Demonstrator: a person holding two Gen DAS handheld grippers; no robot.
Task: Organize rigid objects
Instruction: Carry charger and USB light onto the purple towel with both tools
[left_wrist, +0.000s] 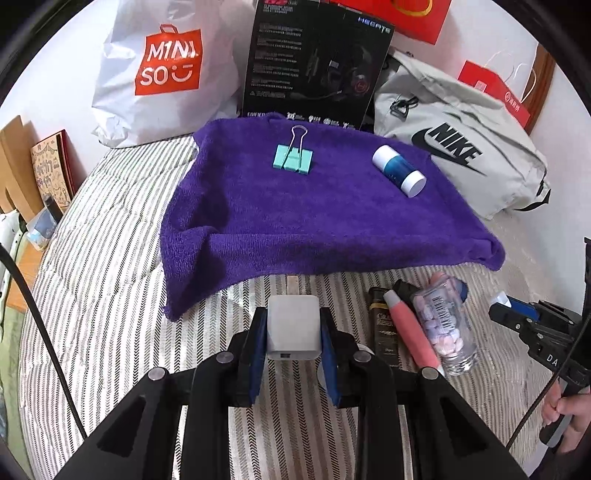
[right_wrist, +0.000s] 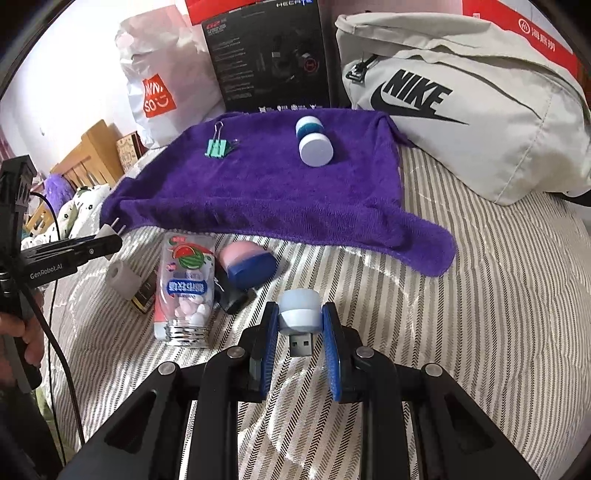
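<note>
Presently, sorted onto the purple towel (left_wrist: 325, 206): one mint binder clip (left_wrist: 293, 158), one blue-and-white bottle (left_wrist: 398, 170) lying on its side. In transit: white charger plug (left_wrist: 293, 326), clamped in the left gripper (left_wrist: 293, 332) jaws; small USB lamp (right_wrist: 300, 312), clamped in the right gripper (right_wrist: 300, 325) jaws. Unsorted, on the striped bed just before the towel's near edge: candy bottle (right_wrist: 186, 288), pink tube (left_wrist: 412, 328), black items. Judged about one-third done.

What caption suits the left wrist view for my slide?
Left gripper holds a white charger before a purple towel.
</note>
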